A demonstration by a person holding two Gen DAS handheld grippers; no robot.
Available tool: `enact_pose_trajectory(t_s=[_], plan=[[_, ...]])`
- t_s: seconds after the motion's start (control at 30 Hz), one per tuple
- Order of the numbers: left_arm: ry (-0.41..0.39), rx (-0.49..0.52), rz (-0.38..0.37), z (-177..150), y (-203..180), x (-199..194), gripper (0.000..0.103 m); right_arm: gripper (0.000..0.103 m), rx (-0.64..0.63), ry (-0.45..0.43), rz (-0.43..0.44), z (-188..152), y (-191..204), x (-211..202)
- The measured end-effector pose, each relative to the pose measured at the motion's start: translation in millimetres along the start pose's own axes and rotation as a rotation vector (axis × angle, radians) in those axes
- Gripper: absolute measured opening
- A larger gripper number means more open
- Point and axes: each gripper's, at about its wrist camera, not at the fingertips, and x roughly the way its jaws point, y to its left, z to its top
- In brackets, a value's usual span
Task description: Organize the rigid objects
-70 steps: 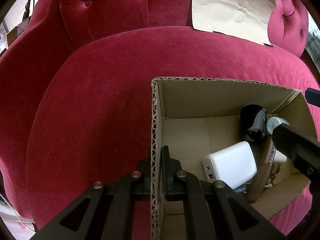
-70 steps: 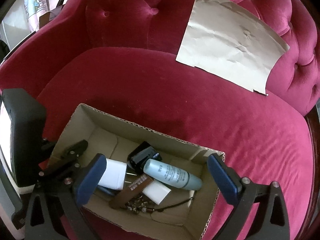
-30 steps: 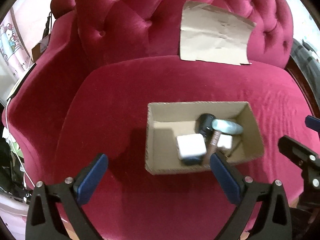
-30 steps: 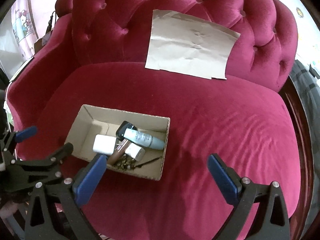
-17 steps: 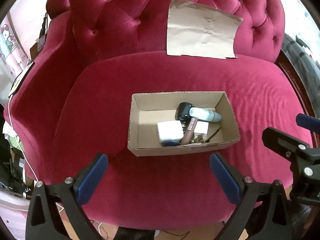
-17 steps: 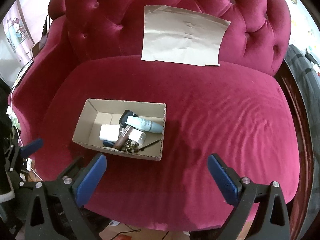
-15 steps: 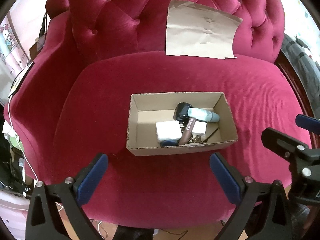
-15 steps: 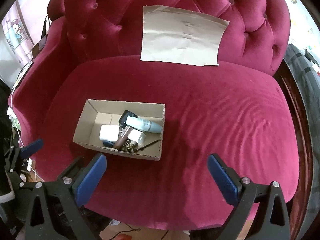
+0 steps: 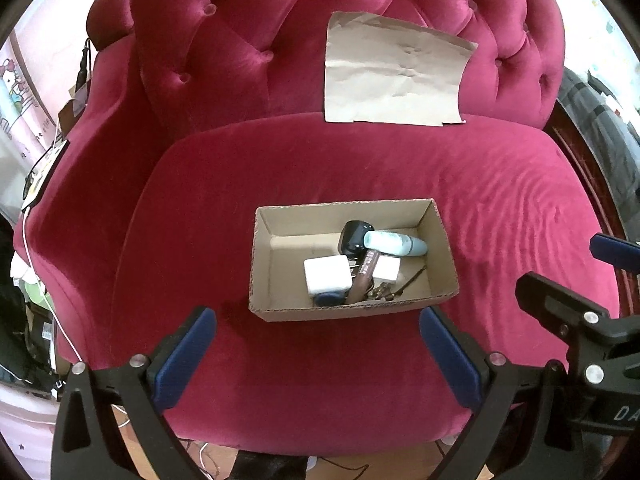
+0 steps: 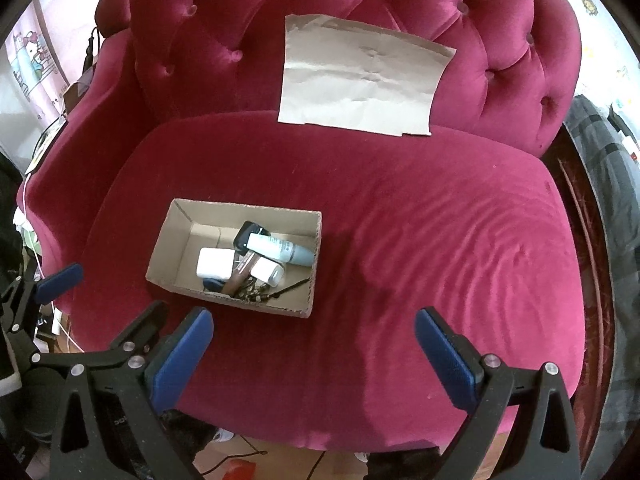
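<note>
The cardboard box sits on the red sofa seat, at twelve o'clock from the left gripper and at ten o'clock from the right gripper. Both grippers are spread wide and hold nothing, well apart from the box.

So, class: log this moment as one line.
left gripper open | right gripper open | cardboard box on sofa seat, holding items | nothing gripped

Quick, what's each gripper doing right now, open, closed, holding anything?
Left gripper: open, holding nothing.
Right gripper: open, holding nothing.
</note>
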Motion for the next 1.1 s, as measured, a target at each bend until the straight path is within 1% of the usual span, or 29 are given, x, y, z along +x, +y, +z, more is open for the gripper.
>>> enact_pose_trajectory(t_s=[0.33, 1.1], plan=[[-0.002, 0.018, 0.000, 2.9, -7.2, -3.9, 0.103, 0.103, 0.007, -0.002, -0.002, 0.3, -5.5, -3.3], [-0.008, 0.014, 0.002, 3.1, -5.3, -8.4, 0.103, 0.103, 0.014, -0.011, -0.001, -0.2, -3.6, -8.2]])
